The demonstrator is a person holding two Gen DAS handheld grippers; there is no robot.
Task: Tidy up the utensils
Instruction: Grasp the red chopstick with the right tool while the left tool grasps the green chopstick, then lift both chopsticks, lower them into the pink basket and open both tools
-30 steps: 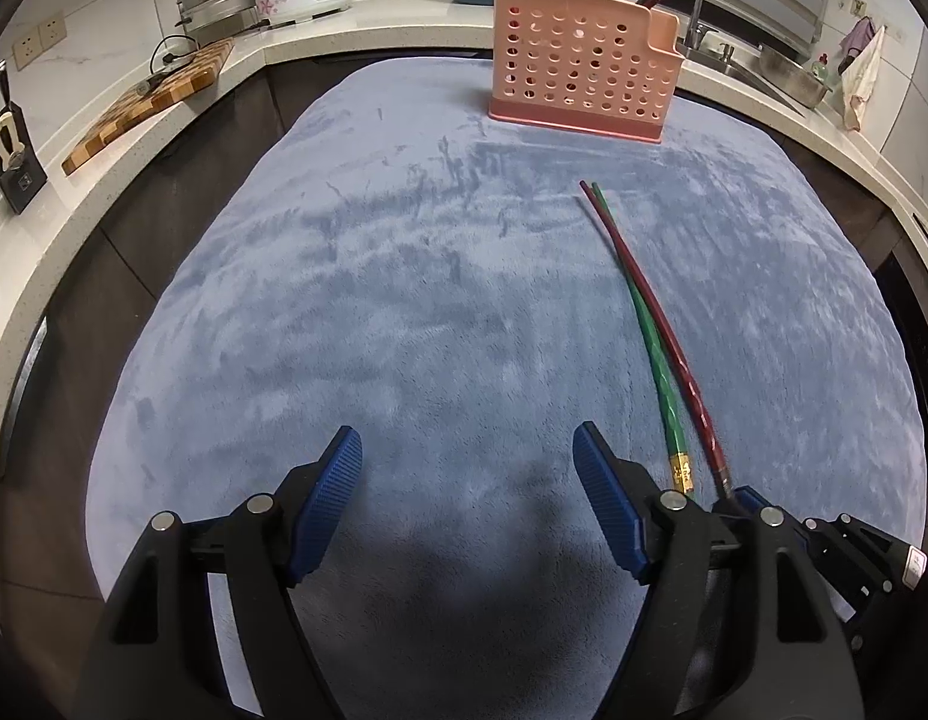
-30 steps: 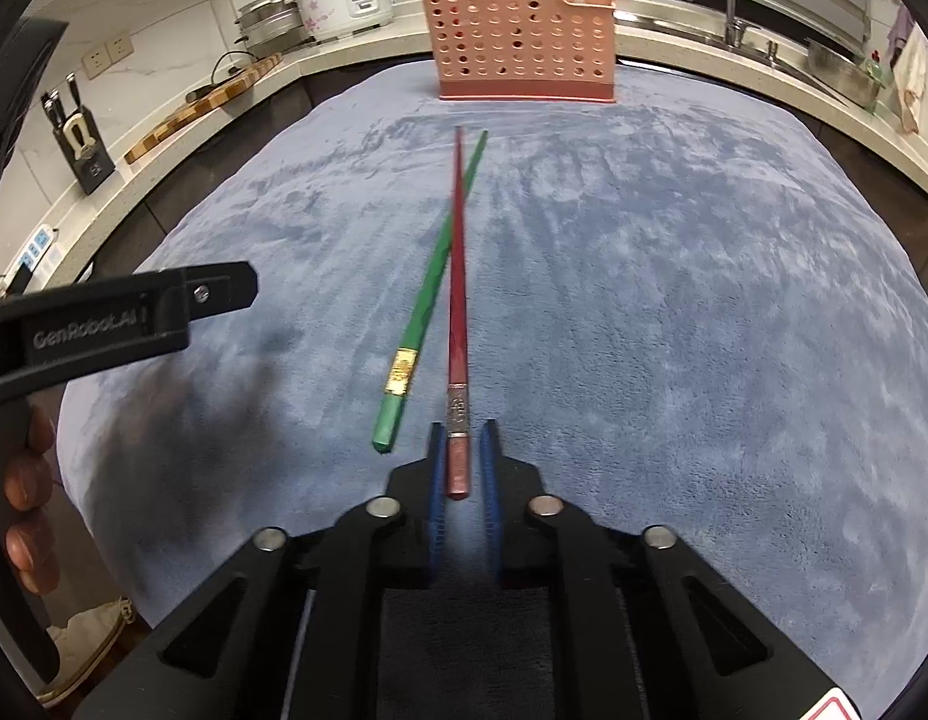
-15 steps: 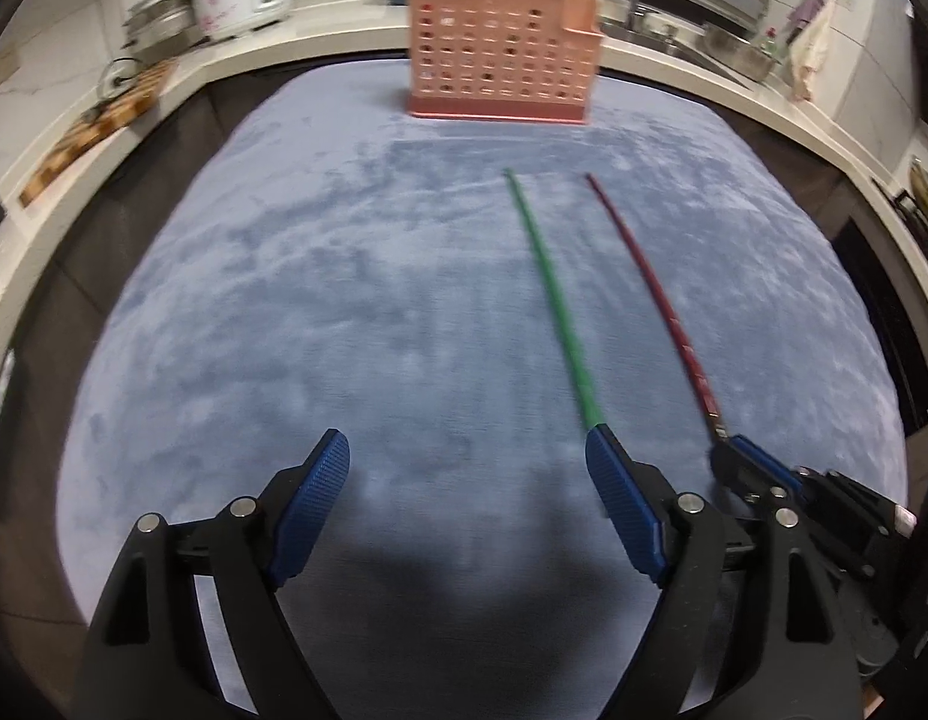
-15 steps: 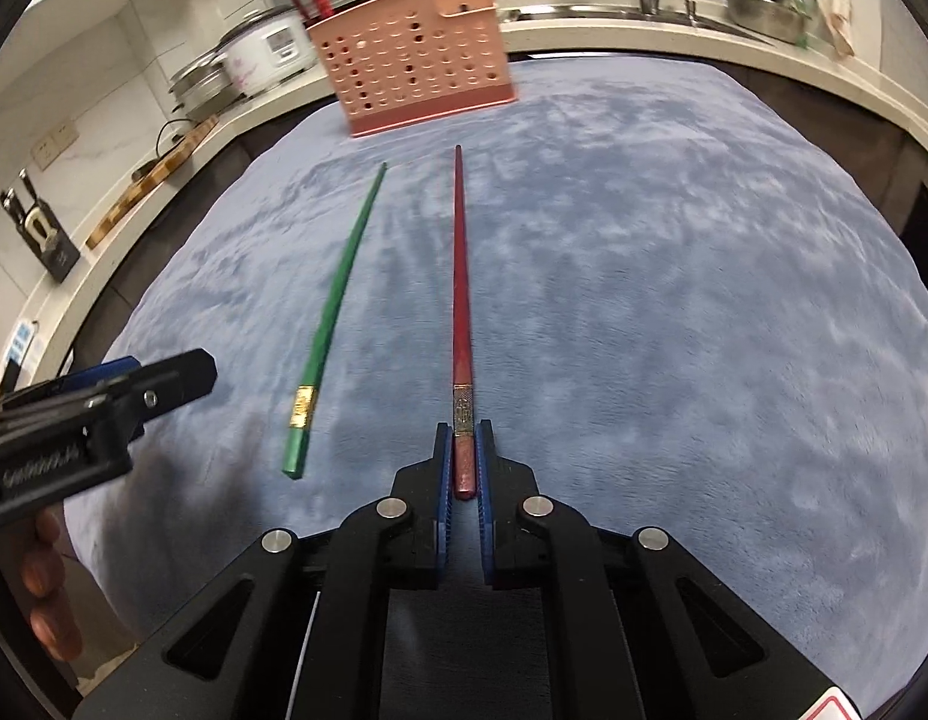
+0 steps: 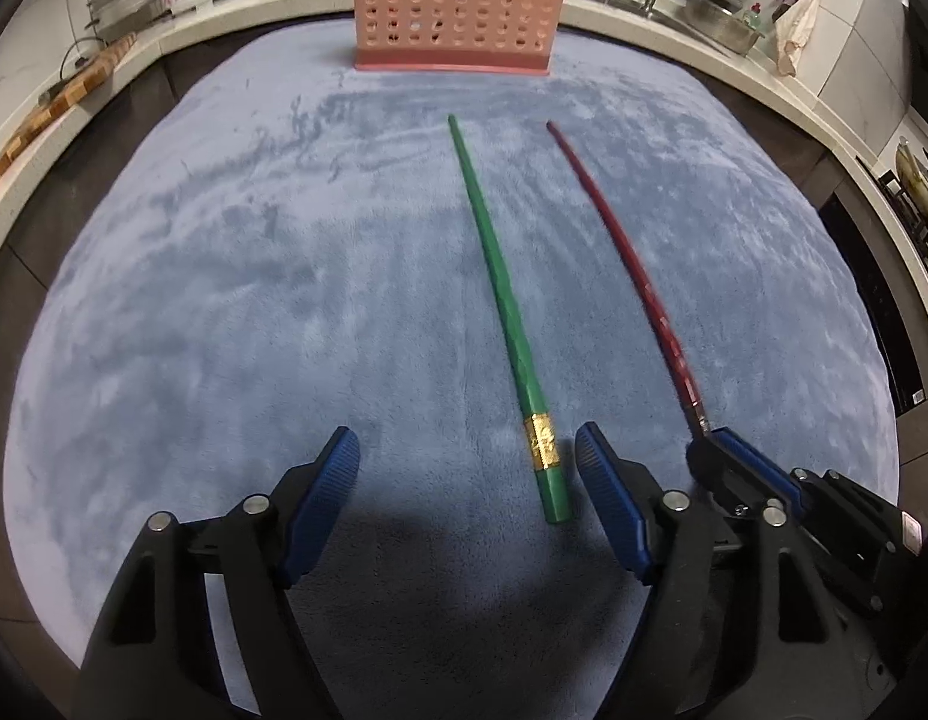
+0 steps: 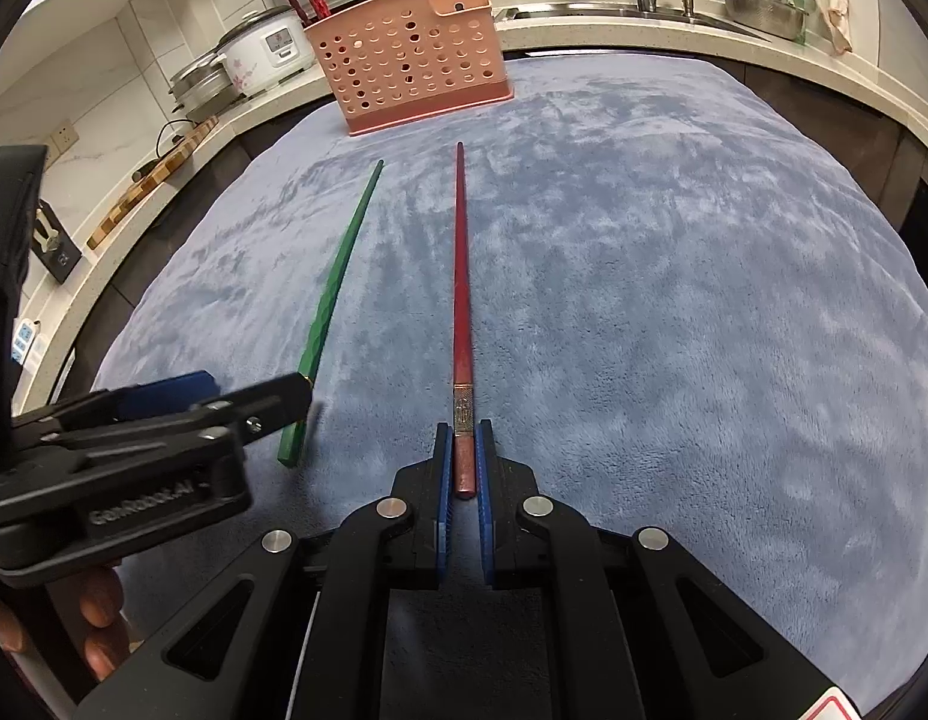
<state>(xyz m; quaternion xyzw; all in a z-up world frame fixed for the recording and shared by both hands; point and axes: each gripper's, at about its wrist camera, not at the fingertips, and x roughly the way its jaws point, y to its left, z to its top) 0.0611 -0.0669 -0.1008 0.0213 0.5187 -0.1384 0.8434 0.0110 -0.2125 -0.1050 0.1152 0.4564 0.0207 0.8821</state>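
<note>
The right gripper (image 6: 462, 461) clamped the butt of the red chopstick (image 6: 461, 276); its tip pointed toward the pink perforated utensil holder (image 6: 411, 60), whose contents showed only as cut-off handle tops. The left gripper (image 5: 466, 468) had just been narrowing, pads not touching the green chopstick (image 5: 499, 294) lying between them on the grey-blue fleece mat (image 5: 224, 276); from the right wrist view its finger hid the gold band.

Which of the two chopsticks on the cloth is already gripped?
The red chopstick: the right gripper clamps its thick end. The green chopstick lies free.
</note>
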